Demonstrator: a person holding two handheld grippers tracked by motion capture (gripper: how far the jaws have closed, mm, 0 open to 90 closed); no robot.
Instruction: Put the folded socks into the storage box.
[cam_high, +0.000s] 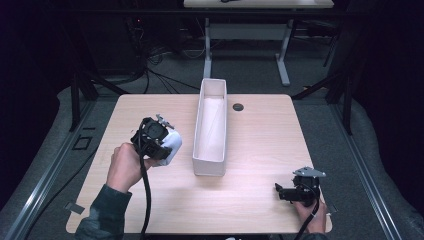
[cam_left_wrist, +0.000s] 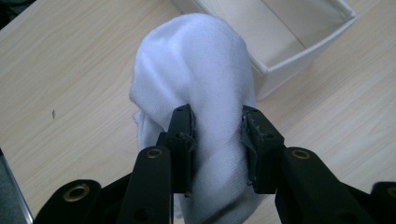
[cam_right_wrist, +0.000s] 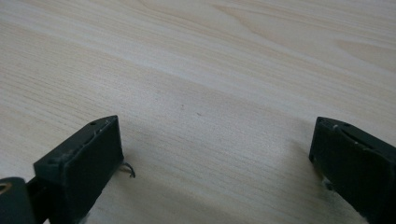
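Dark floor and tangled cables ring my pale wooden table (cam_high: 260, 185); I take the long white fabric bin (cam_high: 210, 150), lying lengthwise down the middle, as my landmark. Left of the bin, my left gripper (cam_high: 165, 145) is clamped on a white sock (cam_high: 173, 145); in the left gripper view the jaws pinch the bundled sock (cam_left_wrist: 201, 84) across its middle, the cloth bulging above them, and the bin's near corner (cam_left_wrist: 266, 74) sits just beyond the bundle. The sock hangs clear of the tabletop, near the bin's left wall but not yet over it; the bin (cam_left_wrist: 299, 28) looks empty apart from its creased liner.

I judge the step in hand to be carrying the sock over the wall and dropping it inside; to do it well I would lift enough for the dangling cloth to pass the rim, centre it over the narrow trough, and only then release, since a loose tail could snag the soft wall and tip it.

Right of the bin and well apart from it, my right gripper (cam_high: 289, 192) rests low by the table's near edge; its jaws stand spread wide over bare wood (cam_right_wrist: 201, 93), grasping nothing.
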